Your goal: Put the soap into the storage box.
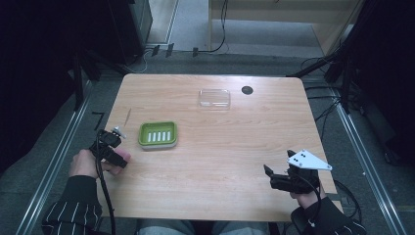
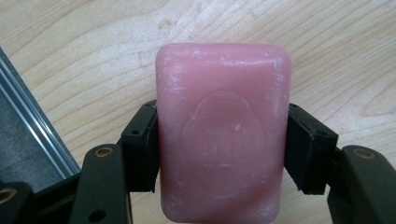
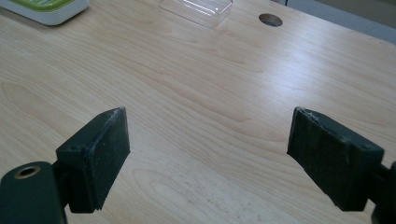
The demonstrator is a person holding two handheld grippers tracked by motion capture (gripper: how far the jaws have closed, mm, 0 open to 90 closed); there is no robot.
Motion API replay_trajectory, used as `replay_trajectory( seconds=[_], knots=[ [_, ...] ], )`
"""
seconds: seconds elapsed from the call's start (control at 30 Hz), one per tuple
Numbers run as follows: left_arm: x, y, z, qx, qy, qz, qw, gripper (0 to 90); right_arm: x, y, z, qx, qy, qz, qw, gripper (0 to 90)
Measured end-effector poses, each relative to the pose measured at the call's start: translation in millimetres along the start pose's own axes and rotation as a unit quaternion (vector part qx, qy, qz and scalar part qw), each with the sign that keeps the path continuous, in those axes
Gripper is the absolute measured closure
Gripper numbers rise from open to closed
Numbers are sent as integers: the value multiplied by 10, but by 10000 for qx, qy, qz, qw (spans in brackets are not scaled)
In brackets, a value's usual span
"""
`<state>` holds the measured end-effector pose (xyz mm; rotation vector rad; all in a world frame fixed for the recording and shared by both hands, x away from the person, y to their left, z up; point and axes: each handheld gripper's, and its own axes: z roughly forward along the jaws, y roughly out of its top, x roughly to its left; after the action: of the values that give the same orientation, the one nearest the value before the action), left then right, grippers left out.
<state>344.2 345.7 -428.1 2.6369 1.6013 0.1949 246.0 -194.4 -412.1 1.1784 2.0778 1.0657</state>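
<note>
We see the left hand-held gripper (image 2: 223, 154) clamped on a pink soap bar (image 2: 223, 130), jaws pressing both long sides; the bar stands between them w/ an oval stamp on its face, scuffed white at the edges. In the high view that left hand-held gripper (image 1: 119, 147) sits at the counter's (image 1: 220, 161) near-left edge, the soap bar (image 1: 125, 156) just a pink sliver by the fingers, close above the wood; can't tell if it touches.

The green soap dish (image 1: 157, 134), w/ white slotted insert & white base, lies just beside the left gripper, towards the counter's middle. A clear plastic lid (image 1: 214, 98) rests further back, well apart from the dish, near a round cable hole (image 1: 247, 89).

The right hand-held gripper (image 1: 268, 175) is at the near-right corner, grey three-cornered plate on top. Its own view shows the right gripper (image 3: 208, 154) w/ jaws spread wide, nothing between them, bare wood below; dish corner (image 3: 44, 9) & lid (image 3: 196, 9) at the far edge
</note>
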Motion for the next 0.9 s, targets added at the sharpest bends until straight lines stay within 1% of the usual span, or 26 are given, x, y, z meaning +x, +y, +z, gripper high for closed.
replay_trajectory(
  seconds=[0.07, 0.1, 0.2, 0.3, 0.47, 0.67, 0.9],
  knots=[
    [-12, 11, -14, -13, 34, 27, 10000, 384, -3, -5, -8, -3, -17, 15, 10000, 138],
    [-18, 16, -20, -34, 10, 35, 10000, 384, -5, -6, -9, -3, -16, 9, 10000, 138],
    [-41, 40, -52, -5, 17, 149, 9999, 384, -8, -9, -10, 8, -19, 28, 10000, 138],
    [-49, 45, -66, -33, 32, 171, 9998, 384, -6, -7, -5, 11, -20, 8, 10000, 138],
    [-83, 73, -107, -44, 35, 266, 9996, 384, -4, -9, -11, 20, -27, 4, 10000, 138],
    [-135, 114, -163, -126, 28, 399, 9991, 384, -5, -15, -17, 25, -33, 12, 10000, 138],
    [-166, 149, -216, -168, -16, 475, 9987, 384, -13, -28, -33, 40, -52, 23, 10000, 138]
  ],
)
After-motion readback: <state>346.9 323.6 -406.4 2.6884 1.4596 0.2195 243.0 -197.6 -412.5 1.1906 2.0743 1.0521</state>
